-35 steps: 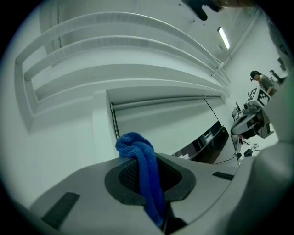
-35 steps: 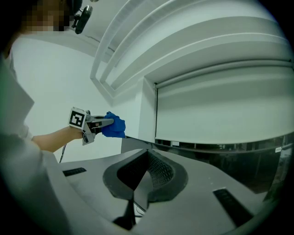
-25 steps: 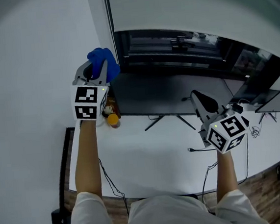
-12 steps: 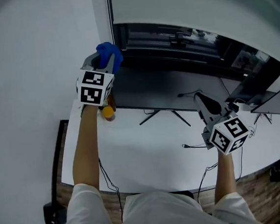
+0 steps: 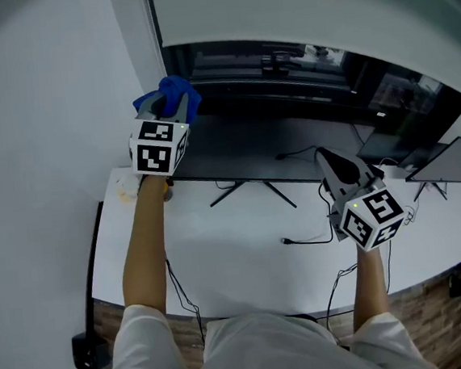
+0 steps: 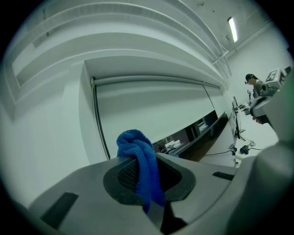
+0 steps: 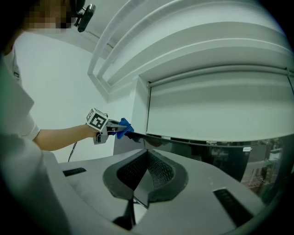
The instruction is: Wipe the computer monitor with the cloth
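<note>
Left tool (image 5: 166, 106) clamped on blue cloth (image 5: 178, 90) at monitor (image 5: 292, 145) top-left corner, apparently poised to wipe; right tool (image 5: 330, 162) closed, empty, idle.

Pale short sleeves (image 5: 144, 342) fill the lower part of the frame. The left gripper (image 5: 166, 105) and right gripper (image 5: 328, 160) have grey moulded shells, and each carries a white cube (image 5: 159, 147) printed with black square markers. Their fingers (image 7: 158, 170) bear black ribbed pads.
</note>
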Demonstrator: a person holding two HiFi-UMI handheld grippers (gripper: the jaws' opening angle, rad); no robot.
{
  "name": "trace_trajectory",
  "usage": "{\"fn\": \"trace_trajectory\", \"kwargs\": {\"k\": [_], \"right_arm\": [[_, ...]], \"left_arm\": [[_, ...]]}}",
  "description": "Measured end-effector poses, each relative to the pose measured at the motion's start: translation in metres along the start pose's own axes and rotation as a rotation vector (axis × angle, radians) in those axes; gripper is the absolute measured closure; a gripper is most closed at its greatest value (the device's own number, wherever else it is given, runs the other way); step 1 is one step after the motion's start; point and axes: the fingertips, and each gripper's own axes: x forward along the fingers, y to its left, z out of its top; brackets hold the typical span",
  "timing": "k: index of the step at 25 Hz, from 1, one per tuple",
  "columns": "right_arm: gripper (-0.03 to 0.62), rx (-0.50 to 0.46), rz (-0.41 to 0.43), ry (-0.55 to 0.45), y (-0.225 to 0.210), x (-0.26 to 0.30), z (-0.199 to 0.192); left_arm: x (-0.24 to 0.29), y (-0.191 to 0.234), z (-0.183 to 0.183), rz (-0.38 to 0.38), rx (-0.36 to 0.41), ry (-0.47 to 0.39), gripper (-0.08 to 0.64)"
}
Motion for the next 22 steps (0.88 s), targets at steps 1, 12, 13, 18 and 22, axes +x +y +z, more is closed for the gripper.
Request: {"fn": "trace_trajectory", "kwargs": {"k": [1, 12, 13, 18, 22], "right_arm": [[0.578, -0.001, -0.008, 0.0, -0.011, -0.007, -0.002], [0.578, 0.074, -0.045, -0.039, -0.116, -0.086, -0.022], [0.578, 0.075, -0.053, -0.038, -0.124, -0.092, -0.023], [0.578, 0.045, -0.081, -0.019, -0.166, -0.12, -0.033], [0.578, 0.022, -0.104, -0.011, -0.195, -0.14, -0.044]], "left_arm": [[0.003, -0.006, 0.003, 0.016, -0.01, -0.002, 0.509], [0.044, -0.138, 0.056, -0.07, 0.012, -0.009, 0.509], [0.049, -0.15, 0.06, -0.08, 0.013, -0.01, 0.509], [0.07, -0.21, 0.085, -0.117, 0.011, -0.025, 0.509], [0.086, -0.259, 0.104, -0.142, 0.017, -0.044, 0.509]]}}
